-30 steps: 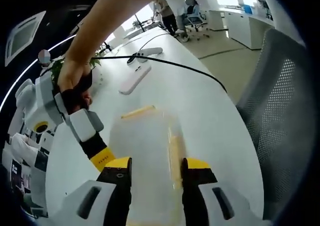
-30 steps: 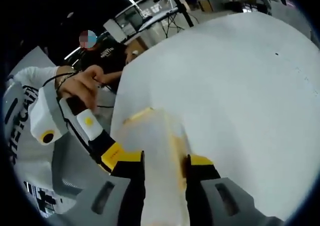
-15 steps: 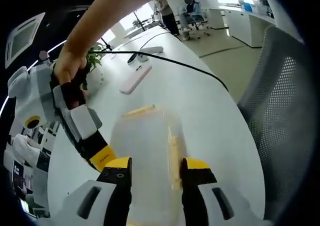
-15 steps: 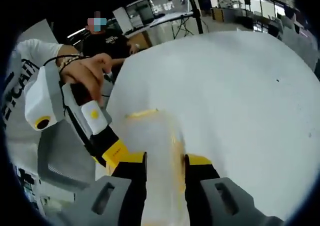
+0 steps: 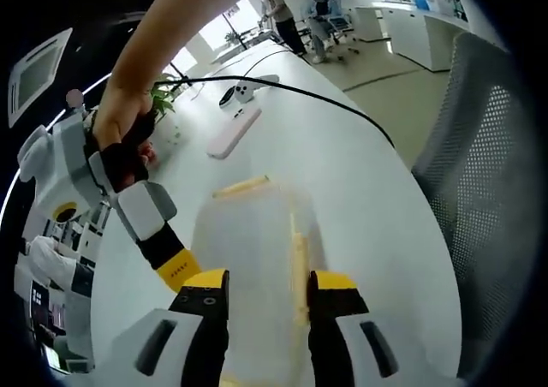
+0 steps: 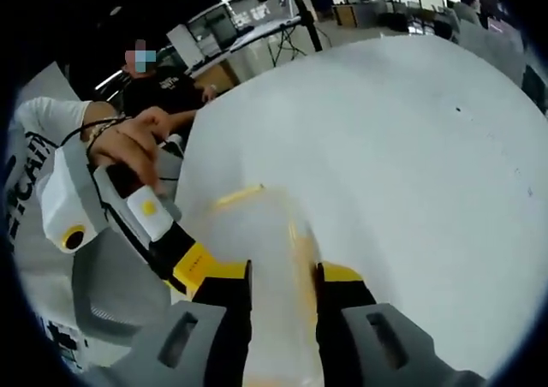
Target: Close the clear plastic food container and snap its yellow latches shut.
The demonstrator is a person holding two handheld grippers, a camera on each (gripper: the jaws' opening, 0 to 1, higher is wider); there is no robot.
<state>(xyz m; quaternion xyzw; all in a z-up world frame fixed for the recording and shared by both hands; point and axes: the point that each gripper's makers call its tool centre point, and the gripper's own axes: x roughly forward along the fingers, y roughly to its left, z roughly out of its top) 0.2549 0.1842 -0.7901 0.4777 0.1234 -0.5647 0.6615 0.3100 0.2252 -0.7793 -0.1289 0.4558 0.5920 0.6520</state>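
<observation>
Both grippers clamped on the clear food container [image 5: 257, 258] at opposite ends, on the white table [image 5: 360, 181].

Left gripper [image 5: 261, 297] and right gripper [image 6: 278, 288] each grasp it near a yellow latch [image 5: 299, 263]; an uneven squeeze could slide the box or leave the latch unseated. No legible writing.

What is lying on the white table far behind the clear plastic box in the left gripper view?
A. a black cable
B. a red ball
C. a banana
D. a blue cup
A: a thin black cable runs across the white table beyond the clear plastic food container.
</observation>
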